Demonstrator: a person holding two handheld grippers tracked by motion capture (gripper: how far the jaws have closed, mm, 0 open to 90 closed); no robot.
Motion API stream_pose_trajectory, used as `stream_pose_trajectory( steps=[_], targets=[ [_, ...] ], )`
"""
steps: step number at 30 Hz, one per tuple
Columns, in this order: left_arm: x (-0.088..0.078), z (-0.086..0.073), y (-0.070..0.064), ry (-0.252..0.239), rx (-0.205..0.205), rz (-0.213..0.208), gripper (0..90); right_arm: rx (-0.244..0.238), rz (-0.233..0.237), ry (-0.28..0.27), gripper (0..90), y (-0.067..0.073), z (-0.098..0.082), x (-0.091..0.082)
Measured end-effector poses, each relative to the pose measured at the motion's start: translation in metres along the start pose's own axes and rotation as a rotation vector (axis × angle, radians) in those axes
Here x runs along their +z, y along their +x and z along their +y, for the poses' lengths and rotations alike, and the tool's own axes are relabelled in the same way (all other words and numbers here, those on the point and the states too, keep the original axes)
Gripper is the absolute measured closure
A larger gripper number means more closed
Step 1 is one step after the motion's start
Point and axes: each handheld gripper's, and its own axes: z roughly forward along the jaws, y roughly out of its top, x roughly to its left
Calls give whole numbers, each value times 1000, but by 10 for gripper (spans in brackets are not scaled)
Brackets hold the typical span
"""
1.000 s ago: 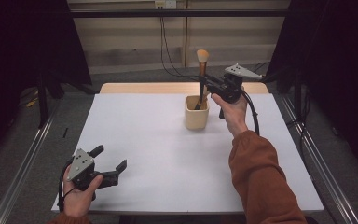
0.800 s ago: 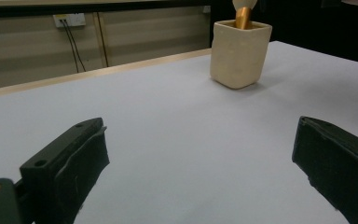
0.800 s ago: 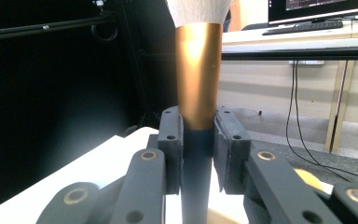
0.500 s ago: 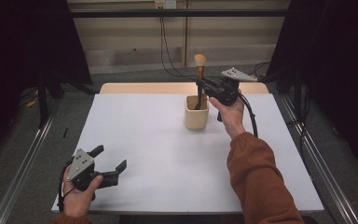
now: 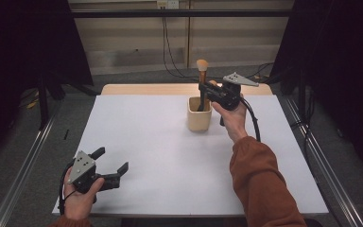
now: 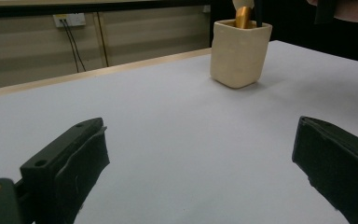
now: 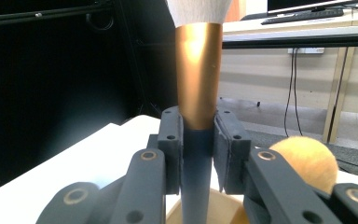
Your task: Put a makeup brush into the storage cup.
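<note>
Copper-banded and dark-handled, the brush [image 5: 201,80] stands upright with its lower end inside the cream cup [image 5: 199,120] at the far middle of the white table [image 5: 160,156]. Right gripper [image 5: 208,91] is clenched on the brush: in the right gripper view the pads [image 7: 171,149] press the dark handle just below the copper ferrule [image 7: 198,70], with the pale bristles above. An orange ball-like tip [image 7: 303,163] of another item shows beside the jaws, apparently also in the cup. Left gripper [image 5: 114,166] rests near the table's front left corner, well apart from the cup, its jaws spread wide with nothing between them. Step in hand, as judged: placing the brush in the cup, or lifting it out; which one cannot be told. Next move calls for a straight vertical path so the handle clears the cup's rim without tipping it.
</note>
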Motion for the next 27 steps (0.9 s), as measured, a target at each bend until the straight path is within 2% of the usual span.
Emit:
stream_pose_trajectory(
  steps=[13,18,27],
  targets=[
    [0,0,0,0,-4,-1,32,0,-11,20,750,-7,-11,-2],
    [1,0,0,7,5,-7,31,-1,-6,24,750,-6,-14,0],
    [0,0,0,-3,-6,-5,30,8,-5,39,750,-6,-25,-1]
  ],
)
